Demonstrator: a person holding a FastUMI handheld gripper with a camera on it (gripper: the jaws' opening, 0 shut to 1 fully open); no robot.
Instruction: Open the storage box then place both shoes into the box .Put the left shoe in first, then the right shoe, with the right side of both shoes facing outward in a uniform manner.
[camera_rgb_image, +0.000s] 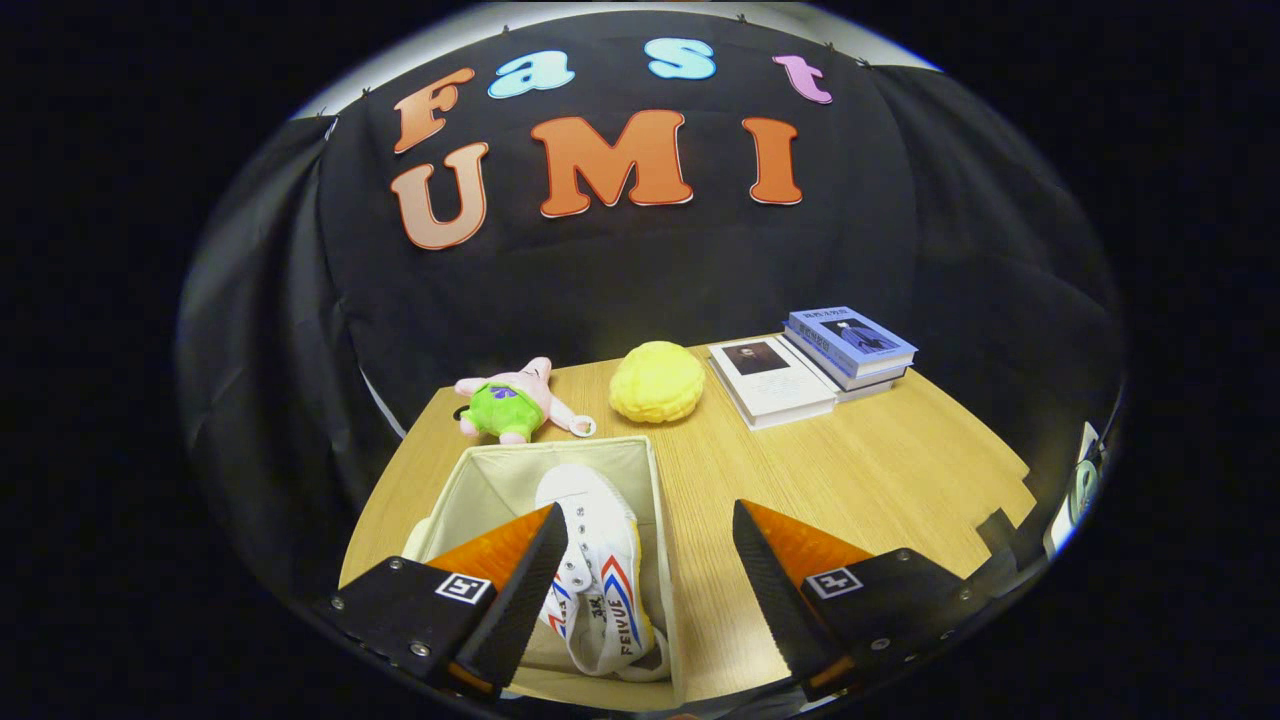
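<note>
A cream fabric storage box (655, 500) stands open on the wooden table, under and just ahead of my left finger. Inside it lies a white canvas shoe (600, 560) with red and blue stripes, its toe pointing away from me and the striped side turned up toward the right. My gripper (650, 570) hovers above the box's right wall, open, with nothing between its orange and black fingers. The left finger (510, 590) hides part of the box and the shoe's left edge. The right finger (790, 590) hangs over bare table.
Beyond the box lie a pink and green plush toy (512, 400), a yellow round cushion (657, 381), and a stack of books (815, 365) at the back right. The wooden table (900, 470) has bare surface right of the box. Black cloth walls close it in.
</note>
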